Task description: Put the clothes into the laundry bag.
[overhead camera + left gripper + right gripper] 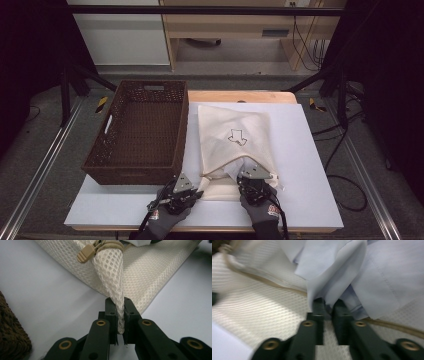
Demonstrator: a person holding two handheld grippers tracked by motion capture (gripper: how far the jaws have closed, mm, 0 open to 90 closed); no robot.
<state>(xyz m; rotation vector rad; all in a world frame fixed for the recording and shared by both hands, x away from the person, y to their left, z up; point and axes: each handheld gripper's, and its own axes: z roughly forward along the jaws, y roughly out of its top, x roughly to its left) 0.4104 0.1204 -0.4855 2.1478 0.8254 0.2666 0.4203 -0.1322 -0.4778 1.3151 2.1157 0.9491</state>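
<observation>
A cream mesh bag (235,135) with an arrow mark lies flat on the white tabletop (310,165), its zipped mouth open at the near edge. My left gripper (200,192) is shut on a pinched corner of the mesh (110,272) just below the tan zip puller (86,253), and the cloth is drawn into a taut cone between the pads (118,302). My right gripper (250,170) is at the bag's mouth. In its own view the right gripper (329,303) is shut on a fold of pale blue cloth (362,272) that comes out of the bag (262,307).
A dark brown wicker basket (140,130) stands to the left of the bag, close to my left gripper, and its corner (10,335) shows in the left gripper view. The table's front edge lies just behind both hands. Metal rails run along both sides.
</observation>
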